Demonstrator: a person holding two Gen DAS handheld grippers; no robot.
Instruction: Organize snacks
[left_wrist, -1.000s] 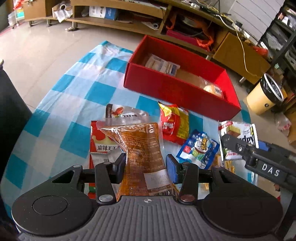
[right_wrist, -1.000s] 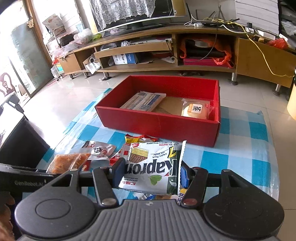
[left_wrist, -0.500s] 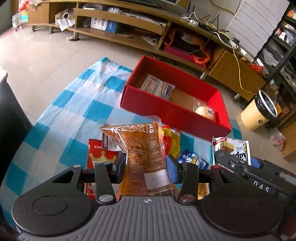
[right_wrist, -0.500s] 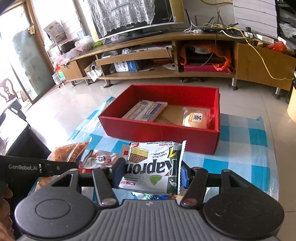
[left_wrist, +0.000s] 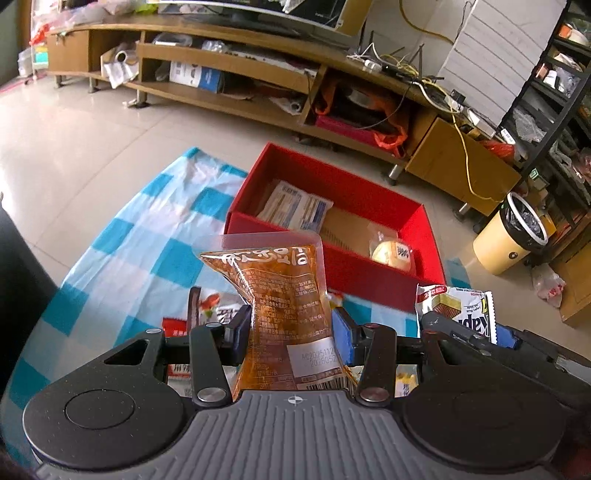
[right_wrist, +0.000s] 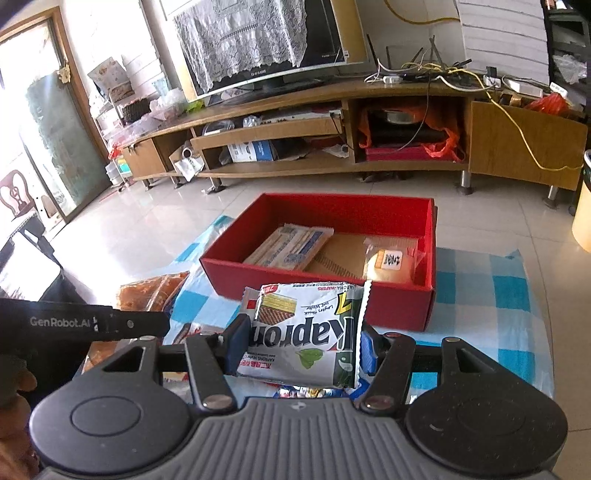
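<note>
My left gripper (left_wrist: 291, 332) is shut on an orange-brown snack pouch (left_wrist: 280, 295) and holds it up above the checked cloth, short of the red box (left_wrist: 428, 225). My right gripper (right_wrist: 299, 345) is shut on a white and green Kapron wafer pack (right_wrist: 306, 332), also raised, in front of the red box (right_wrist: 321, 295). The box holds a flat blue-striped packet (right_wrist: 291, 247) and a wrapped bun (right_wrist: 388, 266). The wafer pack also shows in the left wrist view (left_wrist: 458, 310), and the pouch in the right wrist view (right_wrist: 151, 293).
Several loose snack packs (left_wrist: 207, 314) lie on the blue and white checked cloth (left_wrist: 140, 243) below my grippers. A long wooden TV bench (right_wrist: 332, 122) stands behind the box. A yellow bin (left_wrist: 513, 240) stands at the right.
Both grippers have risen with their packs and moved toward the red box. The snacks on the cloth have dropped lower in view.
</note>
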